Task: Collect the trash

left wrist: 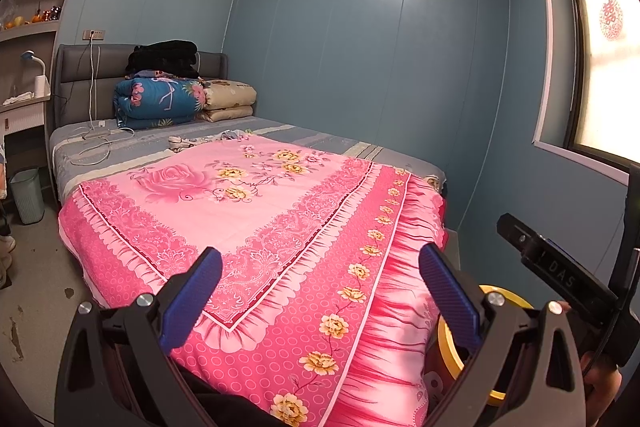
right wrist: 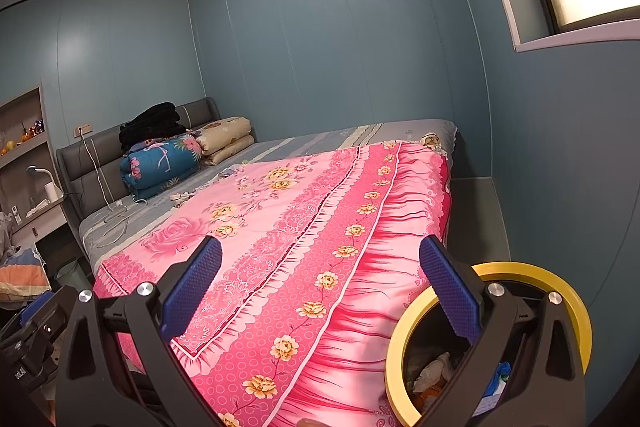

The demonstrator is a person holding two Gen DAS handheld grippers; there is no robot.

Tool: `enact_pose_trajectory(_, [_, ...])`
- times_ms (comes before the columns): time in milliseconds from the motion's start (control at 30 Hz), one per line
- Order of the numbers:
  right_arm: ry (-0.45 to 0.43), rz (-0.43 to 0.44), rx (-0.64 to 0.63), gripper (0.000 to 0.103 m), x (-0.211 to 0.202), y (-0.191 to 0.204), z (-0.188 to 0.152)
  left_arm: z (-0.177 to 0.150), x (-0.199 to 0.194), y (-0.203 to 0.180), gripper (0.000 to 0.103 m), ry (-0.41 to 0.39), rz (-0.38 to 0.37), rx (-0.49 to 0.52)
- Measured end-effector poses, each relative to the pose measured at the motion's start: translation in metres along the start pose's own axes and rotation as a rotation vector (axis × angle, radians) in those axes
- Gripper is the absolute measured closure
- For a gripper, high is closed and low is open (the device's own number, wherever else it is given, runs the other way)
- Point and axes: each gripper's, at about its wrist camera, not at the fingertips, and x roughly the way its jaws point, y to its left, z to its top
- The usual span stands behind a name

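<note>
Two grippers are in your hands, both with jaws spread wide and nothing between the blue pads: your left gripper (left wrist: 320,291) hovers over the foot of the bed, and your right gripper (right wrist: 320,287) hangs beside it, its far finger crossing the mouth of a yellow-rimmed trash bin (right wrist: 576,303). That bin stands on the floor just beside the bed's foot corner, against the draped pink floral quilt (right wrist: 312,227); inside it you can make out crumpled white paper (right wrist: 434,371) and something blue and something orange, but your own gripper frame hides much of the opening and the bin's lower part is cut off by the picture's edge. From the left wrist view only a sliver of the yellow rim shows behind the finger. Farther up the bed (left wrist: 160,143), on the grey sheet past the quilt's edge, lies a small pale crumpled scrap (left wrist: 180,143) — too small to say what it is — with white charger cables (left wrist: 96,143) to its left. Folded quilts (left wrist: 160,99) are stacked at the headboard. A second, pale green waste basket (left wrist: 28,195) stands on the floor by the bed's far side, partly cut off.
</note>
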Motion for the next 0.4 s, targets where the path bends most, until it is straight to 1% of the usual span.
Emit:
enact_pose_trajectory(100, [0.003, -0.001, 0.002, 0.008, -0.0004, 0.0011, -0.0001, -0.0003, 0.0006, 0.0000, 0.008, 0.002, 0.007, 0.002])
enact_pose_trajectory(200, [0.004, -0.001, 0.003, 0.008, -0.0006, 0.0015, -0.0003, 0.0001, 0.0010, -0.0009, 0.008, 0.007, -0.006, 0.002])
enact_pose_trajectory(400, [0.005, -0.002, 0.005, 0.008, -0.0017, 0.0033, -0.0015, -0.0008, 0.0026, -0.0009, 0.008, 0.014, -0.005, 0.004])
